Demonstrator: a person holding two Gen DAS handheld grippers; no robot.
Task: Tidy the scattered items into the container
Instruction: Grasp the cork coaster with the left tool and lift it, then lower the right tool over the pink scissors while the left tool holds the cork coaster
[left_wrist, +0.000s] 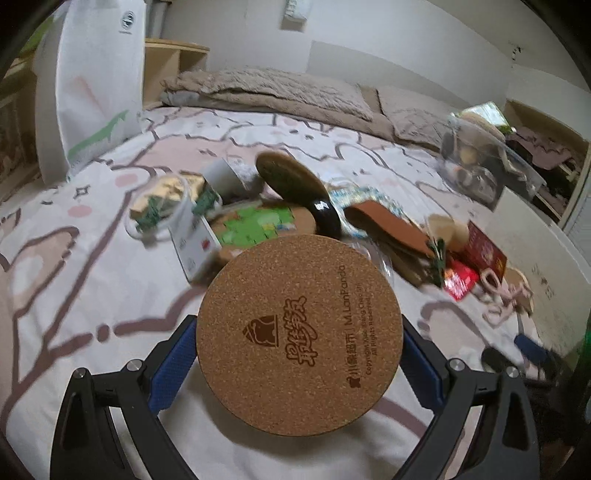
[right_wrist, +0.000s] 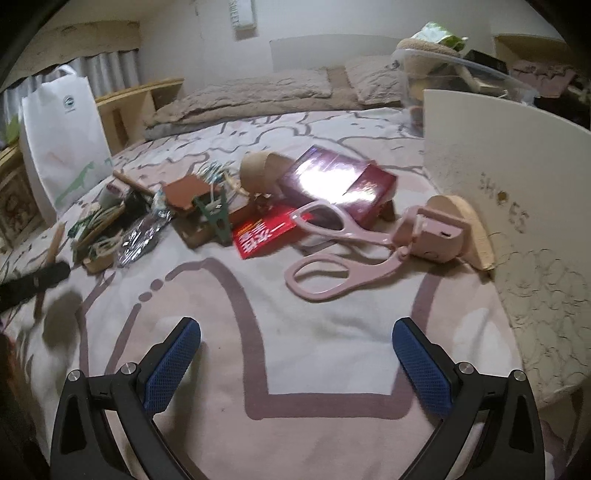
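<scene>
Left wrist view shows the left gripper (left_wrist: 299, 363) clamped edge-on across a stiff, light cork coaster (left_wrist: 299, 334), seemingly above the bed (left_wrist: 74, 288), while the right gripper (right_wrist: 295, 363) hangs wide open and empty.

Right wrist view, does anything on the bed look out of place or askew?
Yes. The shiny maroon box sits tilted, propped on other clutter instead of lying flat. Pink scissors lie with their handles spread apart, beside a red packet.
</scene>
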